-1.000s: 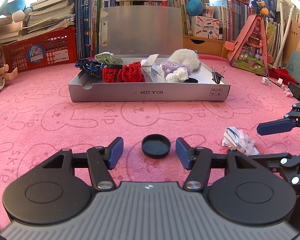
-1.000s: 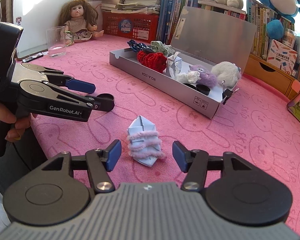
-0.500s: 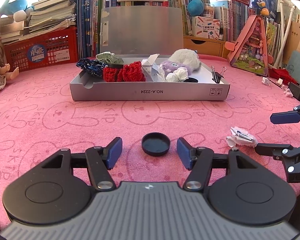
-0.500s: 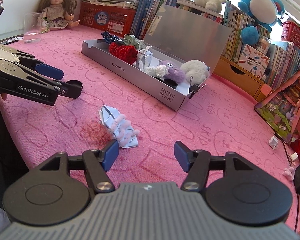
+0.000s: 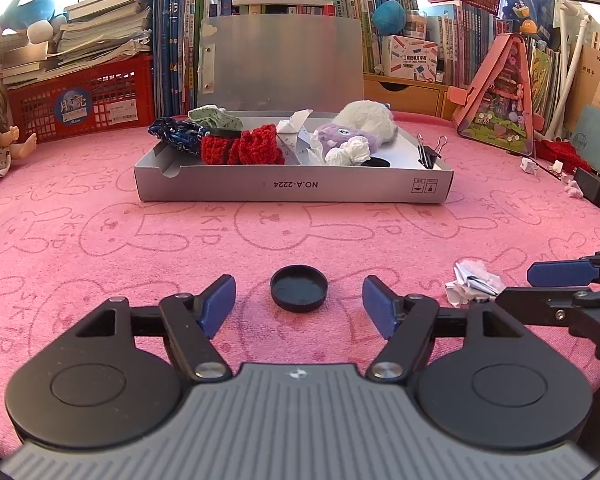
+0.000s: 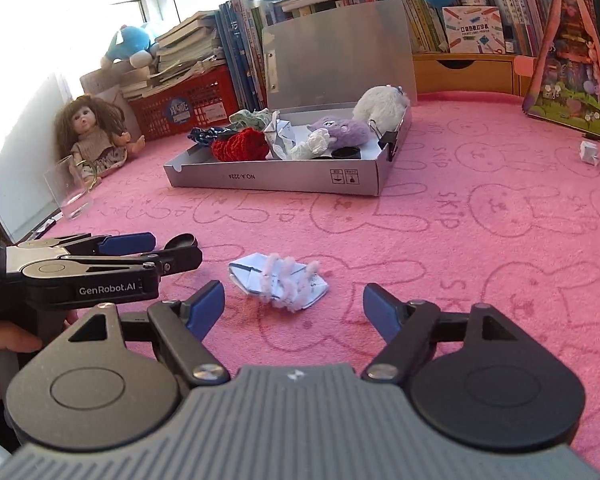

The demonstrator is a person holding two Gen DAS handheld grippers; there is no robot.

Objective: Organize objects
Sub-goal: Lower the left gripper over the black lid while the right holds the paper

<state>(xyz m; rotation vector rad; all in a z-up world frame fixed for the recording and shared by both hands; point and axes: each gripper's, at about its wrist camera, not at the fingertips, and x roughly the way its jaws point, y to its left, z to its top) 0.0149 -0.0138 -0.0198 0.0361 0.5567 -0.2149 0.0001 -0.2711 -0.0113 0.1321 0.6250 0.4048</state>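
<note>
Two hand-held grippers are seen poised over a pink rabbit-print tabletop (image 5: 100,240) during a tidying job; the left gripper (image 5: 299,306) is held with its jaws parted wide, just opened further, a black round lid (image 5: 299,288) lying just ahead between them, untouched; the right gripper (image 6: 294,308) is likewise shown spread wide, also just widened, with a folded paper piece wrapped in pink pipe cleaner (image 6: 278,284) lying loose on the cloth just ahead of its tips; nothing is gripped by either. The silver cardboard box (image 5: 292,190), lid raised and already part-filled with soft toys and yarn, stands well beyond both. The pick-up step appears to be in hand; each tool would likely need to be advanced and closed before a carry to the box.
</note>
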